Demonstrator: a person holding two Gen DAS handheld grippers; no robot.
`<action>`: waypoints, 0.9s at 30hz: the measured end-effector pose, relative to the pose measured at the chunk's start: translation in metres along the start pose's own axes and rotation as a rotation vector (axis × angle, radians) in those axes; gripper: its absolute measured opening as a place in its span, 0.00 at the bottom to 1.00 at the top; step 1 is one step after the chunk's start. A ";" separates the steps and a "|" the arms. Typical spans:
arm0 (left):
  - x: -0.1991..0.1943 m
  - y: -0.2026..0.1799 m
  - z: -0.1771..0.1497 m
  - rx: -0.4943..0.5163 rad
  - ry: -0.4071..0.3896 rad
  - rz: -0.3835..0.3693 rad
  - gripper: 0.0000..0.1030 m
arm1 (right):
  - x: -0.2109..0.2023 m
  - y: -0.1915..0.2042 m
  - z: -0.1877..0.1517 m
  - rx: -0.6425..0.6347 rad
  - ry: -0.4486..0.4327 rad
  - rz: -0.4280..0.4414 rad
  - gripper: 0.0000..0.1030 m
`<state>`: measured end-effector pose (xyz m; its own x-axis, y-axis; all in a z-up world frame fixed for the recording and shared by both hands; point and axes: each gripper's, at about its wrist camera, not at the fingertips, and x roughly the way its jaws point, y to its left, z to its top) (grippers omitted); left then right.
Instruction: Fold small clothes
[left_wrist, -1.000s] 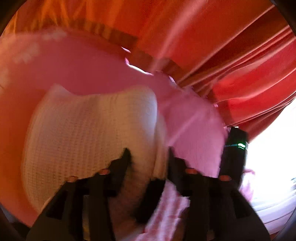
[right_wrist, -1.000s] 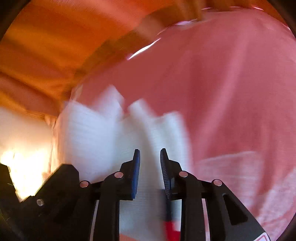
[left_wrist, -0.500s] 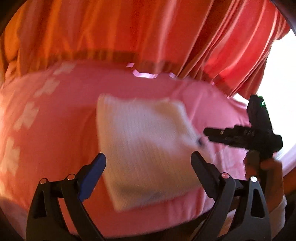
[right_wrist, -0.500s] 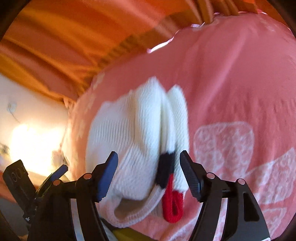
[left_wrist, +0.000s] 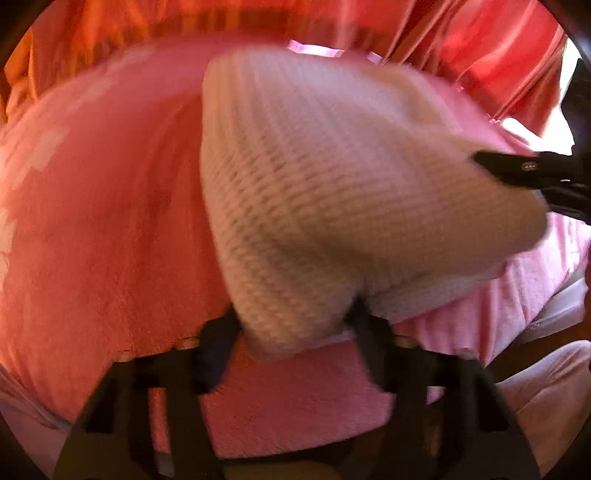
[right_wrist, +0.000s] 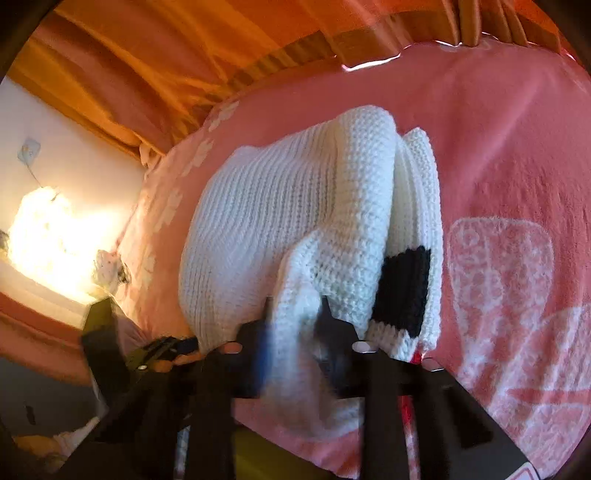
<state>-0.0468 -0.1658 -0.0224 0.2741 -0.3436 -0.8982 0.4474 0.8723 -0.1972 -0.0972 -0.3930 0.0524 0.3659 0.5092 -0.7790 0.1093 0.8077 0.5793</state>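
The white knit garment (right_wrist: 280, 229) lay bunched and partly folded on the pink blanket (right_wrist: 517, 147), with a black-and-red patch (right_wrist: 404, 288) at its near edge. It looked thick, soft and limp, likely light, and apt to sag or unroll when lifted; grip was best taken at a doubled hem or corner, not the loose middle.

The left gripper (left_wrist: 295, 328) was closing on the near corner of the knit, fabric between the fingers. The right gripper (right_wrist: 295, 325) was closing on a fold at the near hem, knit wedged between its fingers.

The blanket offered open room to the right of the garment. The orange curtain (right_wrist: 184, 55) bounded the far side. The bed edge lay close below both grippers.
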 end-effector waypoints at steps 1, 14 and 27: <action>-0.003 0.004 0.002 0.002 0.015 -0.003 0.27 | -0.008 0.003 0.000 -0.005 -0.032 0.010 0.17; -0.024 0.025 -0.021 0.005 0.129 -0.075 0.35 | -0.034 -0.018 -0.026 0.004 -0.079 -0.200 0.49; -0.059 0.022 0.049 0.037 -0.137 -0.043 0.72 | 0.020 -0.036 0.058 0.066 -0.011 -0.194 0.15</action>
<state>-0.0110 -0.1432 0.0455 0.3667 -0.4272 -0.8264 0.4920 0.8430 -0.2175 -0.0399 -0.4296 0.0298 0.3424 0.3420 -0.8751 0.2393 0.8689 0.4332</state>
